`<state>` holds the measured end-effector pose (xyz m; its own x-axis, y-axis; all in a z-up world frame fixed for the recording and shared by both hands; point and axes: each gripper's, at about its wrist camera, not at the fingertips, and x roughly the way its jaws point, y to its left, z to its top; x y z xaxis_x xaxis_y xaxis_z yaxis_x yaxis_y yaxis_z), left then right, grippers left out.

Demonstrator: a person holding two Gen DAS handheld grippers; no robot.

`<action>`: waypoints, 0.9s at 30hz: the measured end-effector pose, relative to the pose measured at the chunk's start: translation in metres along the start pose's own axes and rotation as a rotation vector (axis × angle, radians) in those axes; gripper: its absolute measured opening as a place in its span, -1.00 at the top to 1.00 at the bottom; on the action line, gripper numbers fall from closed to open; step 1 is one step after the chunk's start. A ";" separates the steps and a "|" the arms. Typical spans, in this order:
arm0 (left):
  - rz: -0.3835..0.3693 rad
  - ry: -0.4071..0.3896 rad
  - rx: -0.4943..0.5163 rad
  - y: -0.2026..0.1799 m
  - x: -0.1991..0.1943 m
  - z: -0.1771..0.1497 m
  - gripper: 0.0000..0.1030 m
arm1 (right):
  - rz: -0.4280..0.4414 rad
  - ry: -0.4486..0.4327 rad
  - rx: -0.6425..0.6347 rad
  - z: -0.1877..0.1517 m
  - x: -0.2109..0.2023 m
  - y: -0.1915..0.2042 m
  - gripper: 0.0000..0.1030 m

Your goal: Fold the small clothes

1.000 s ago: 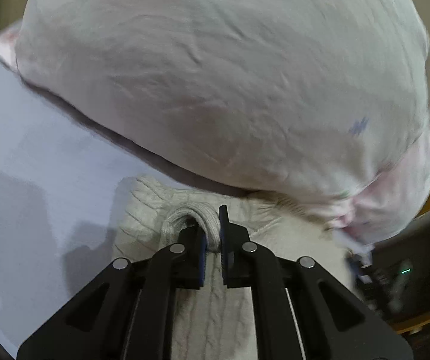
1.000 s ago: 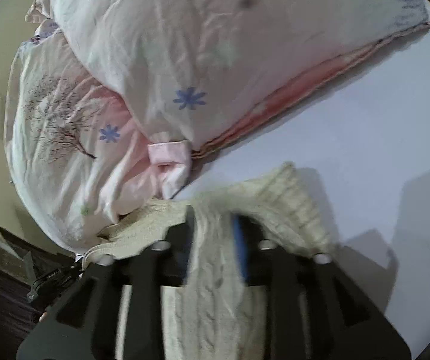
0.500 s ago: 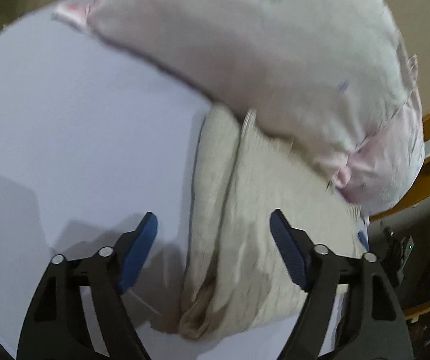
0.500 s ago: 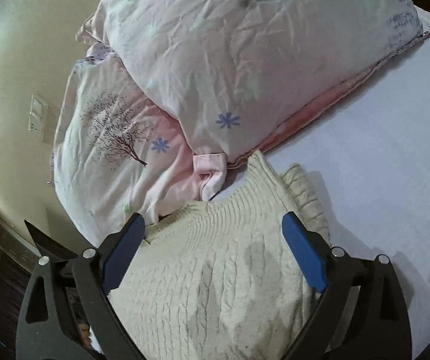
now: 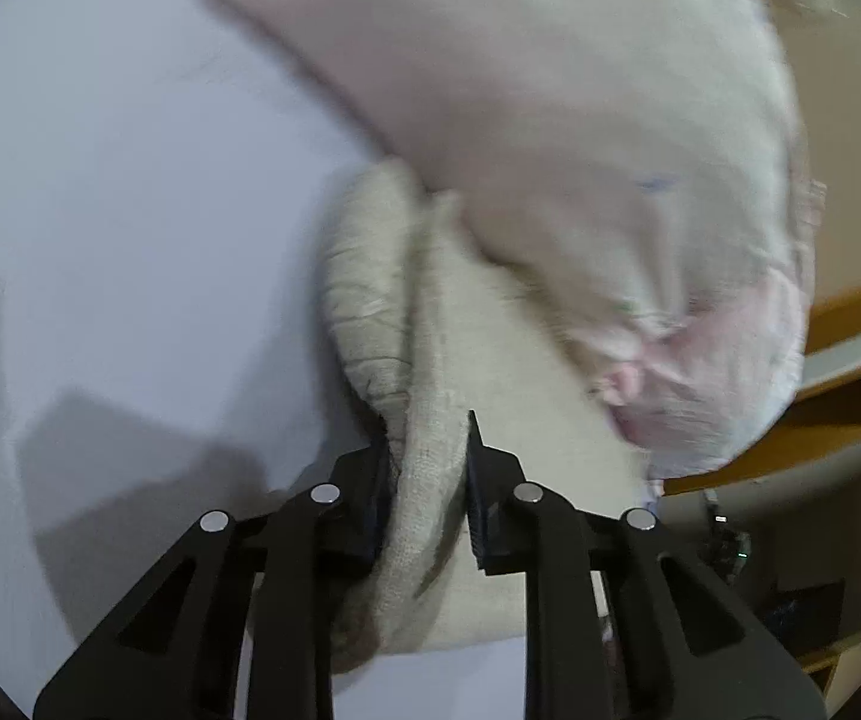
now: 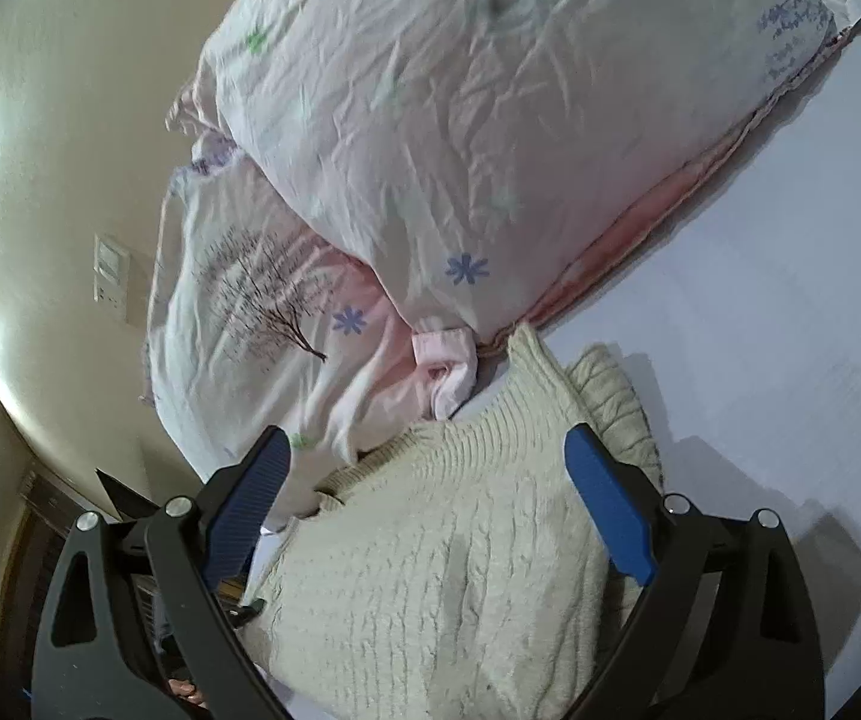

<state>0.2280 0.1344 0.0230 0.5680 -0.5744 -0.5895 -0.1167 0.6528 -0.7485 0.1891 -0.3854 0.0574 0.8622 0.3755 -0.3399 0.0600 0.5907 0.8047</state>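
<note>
A cream cable-knit sweater [image 6: 442, 564] lies folded on the pale bed sheet [image 6: 790, 300], its top edge against the pillows. In the left wrist view the sweater [image 5: 490, 360] shows a rolled fold along its left side. My left gripper [image 5: 427, 450] is shut on that thick folded edge near the sweater's near end. My right gripper [image 6: 430, 480] is open wide and empty, hovering above the sweater's middle with its blue pads [image 6: 607, 516] on either side.
Two pale pink floral pillows [image 6: 460, 138] are stacked at the bed's head, touching the sweater; the upper one also shows in the left wrist view [image 5: 580, 120]. A beige wall with a switch plate [image 6: 111, 270] is behind. A wooden bed frame [image 5: 850, 312] is at right.
My left gripper opened, pulled back, then closed on the sweater's folded edge. My right gripper let go of the sweater, opened wide and lifted away.
</note>
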 end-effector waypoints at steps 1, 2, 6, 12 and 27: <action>-0.020 -0.009 0.029 -0.017 -0.004 -0.001 0.66 | 0.008 -0.010 -0.005 0.003 -0.004 0.001 -0.80; -0.045 -0.020 0.084 -0.048 -0.005 -0.004 0.67 | 0.011 -0.018 -0.012 0.006 -0.007 0.001 -0.80; -0.174 0.017 0.246 -0.151 0.022 -0.029 0.69 | -0.002 -0.080 -0.050 0.013 -0.028 0.006 -0.80; -0.232 0.326 0.402 -0.252 0.170 -0.111 0.67 | -0.106 -0.111 -0.123 0.021 -0.041 0.005 -0.80; 0.015 0.188 0.376 -0.170 0.130 -0.051 -0.19 | -0.154 0.300 -0.034 0.018 0.011 -0.018 -0.93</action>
<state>0.2800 -0.0760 0.0581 0.4055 -0.6209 -0.6708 0.2016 0.7765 -0.5969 0.2064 -0.4046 0.0481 0.6575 0.4707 -0.5884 0.1570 0.6782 0.7179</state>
